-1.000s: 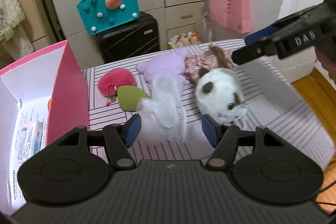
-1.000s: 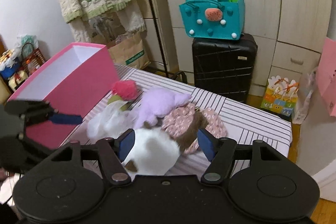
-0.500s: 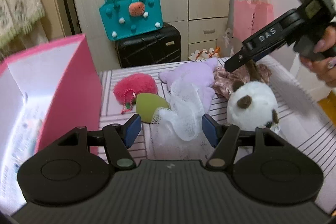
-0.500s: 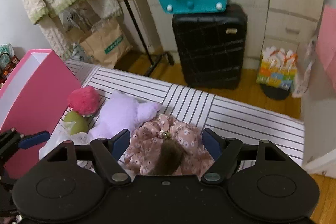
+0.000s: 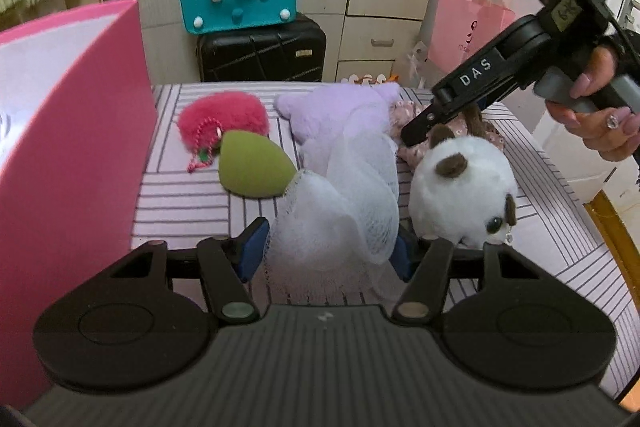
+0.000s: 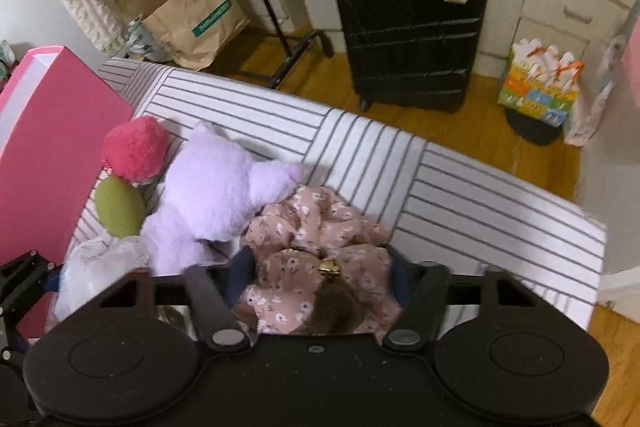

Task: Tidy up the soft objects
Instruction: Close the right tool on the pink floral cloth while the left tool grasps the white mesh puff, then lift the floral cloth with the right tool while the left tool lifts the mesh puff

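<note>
My left gripper (image 5: 328, 251) has its jaws apart on both sides of the white mesh puff (image 5: 344, 203), which lies on the striped table (image 5: 184, 203) just beside the pink box (image 5: 68, 131). The blue pads (image 5: 252, 247) look close to the mesh, but they do not squeeze it yet. My right gripper (image 6: 320, 283) is also apart, with the floral scrunchie (image 6: 316, 239) between its fingers; it lies against the purple plush (image 6: 212, 195).

I think the step now is to close on both things at once. The mesh is very loose, so I should take it low and in the middle, otherwise only one thin layer comes up and the rest hangs down. It touches the green sponge (image 5: 252, 167) and the panda plush (image 5: 464, 183), so I would lift slowly and straight up, not to drag them. For the scrunchie, I want to catch the cloth ring, not only the brown pompom (image 6: 332, 311). Then both should go over the wall of the box, I suppose.
</note>
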`<state>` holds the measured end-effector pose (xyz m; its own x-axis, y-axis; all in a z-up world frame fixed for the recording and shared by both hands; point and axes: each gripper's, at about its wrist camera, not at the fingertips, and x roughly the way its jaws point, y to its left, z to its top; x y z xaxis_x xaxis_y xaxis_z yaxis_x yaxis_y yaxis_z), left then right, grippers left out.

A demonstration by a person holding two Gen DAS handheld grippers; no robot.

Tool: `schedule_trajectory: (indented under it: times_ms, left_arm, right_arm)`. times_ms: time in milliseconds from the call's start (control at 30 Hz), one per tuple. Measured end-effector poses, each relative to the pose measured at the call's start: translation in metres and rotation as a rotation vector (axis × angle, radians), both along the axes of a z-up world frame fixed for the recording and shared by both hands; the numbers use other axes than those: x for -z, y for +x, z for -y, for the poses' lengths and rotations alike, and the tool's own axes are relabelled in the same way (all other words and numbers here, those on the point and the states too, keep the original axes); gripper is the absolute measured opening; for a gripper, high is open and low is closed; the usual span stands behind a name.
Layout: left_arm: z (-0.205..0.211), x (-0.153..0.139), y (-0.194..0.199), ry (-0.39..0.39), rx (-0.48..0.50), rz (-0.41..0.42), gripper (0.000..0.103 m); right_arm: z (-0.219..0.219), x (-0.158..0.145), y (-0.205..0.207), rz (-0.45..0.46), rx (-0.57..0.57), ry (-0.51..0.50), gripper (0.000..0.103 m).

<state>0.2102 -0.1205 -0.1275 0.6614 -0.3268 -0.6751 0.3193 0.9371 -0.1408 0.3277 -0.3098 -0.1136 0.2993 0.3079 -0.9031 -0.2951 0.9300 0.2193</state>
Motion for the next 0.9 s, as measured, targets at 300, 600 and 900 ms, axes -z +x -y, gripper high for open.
schedule_trajectory:
  times_ms: [300, 600, 900]
  left_arm:
    - [0.003, 0.001, -0.006, 0.036, 0.003, 0.030, 0.029]
    - [0.005, -0.019, -0.030, 0.027, 0.032, 0.080, 0.027]
    - [-0.006, -0.034, -0.044, -0.029, 0.053, 0.062, 0.026]
  right_arm:
    - [0.023, -0.007, -0.016, 0.048, 0.020, 0.072, 0.018]
    - [0.032, -0.031, -0.050, 0.120, 0.014, 0.151, 0.017]
    - [0.029, -0.064, -0.083, 0.228, -0.001, 0.159, 0.017]
